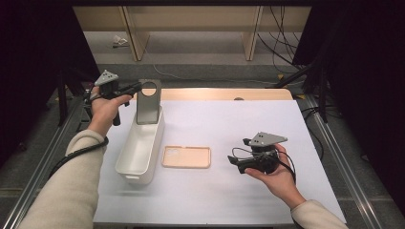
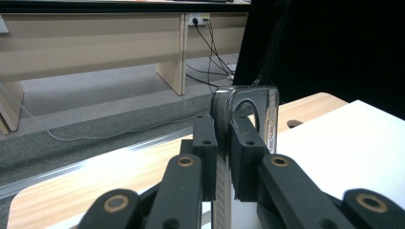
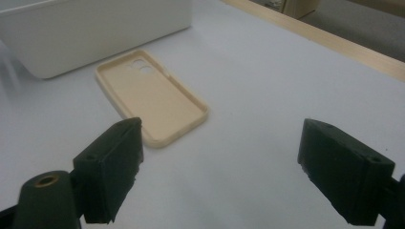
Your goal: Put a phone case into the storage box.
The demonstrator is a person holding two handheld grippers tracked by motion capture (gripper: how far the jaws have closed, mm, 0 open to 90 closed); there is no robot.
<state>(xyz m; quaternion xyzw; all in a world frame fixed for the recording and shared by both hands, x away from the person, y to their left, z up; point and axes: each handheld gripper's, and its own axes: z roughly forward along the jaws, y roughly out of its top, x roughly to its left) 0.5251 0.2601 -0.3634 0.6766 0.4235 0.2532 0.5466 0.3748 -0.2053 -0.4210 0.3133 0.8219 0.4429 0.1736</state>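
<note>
A grey phone-shaped piece [image 1: 146,107] with a round opening near its top stands upright, its lower end inside the far end of a white oblong bin [image 1: 125,155]. My left gripper [image 1: 138,88] is shut on its upper left edge. In the left gripper view the two jaws [image 2: 223,129] pinch the thin glossy edge of the grey piece [image 2: 267,119]. A beige phone case [image 1: 186,156] lies flat, hollow side up, just right of the bin. My right gripper [image 1: 237,162] hovers open to the right of the case, pointing at it; its jaws [image 3: 219,162] are wide apart with the beige case [image 3: 153,98] and the white bin [image 3: 95,33] beyond them.
A white sheet [image 1: 229,124] covers the table, with a wooden strip [image 1: 215,94] showing at the far edge. Metal rails [image 1: 329,143] run along both sides. Benches and cables [image 1: 282,43] stand on the floor beyond the table.
</note>
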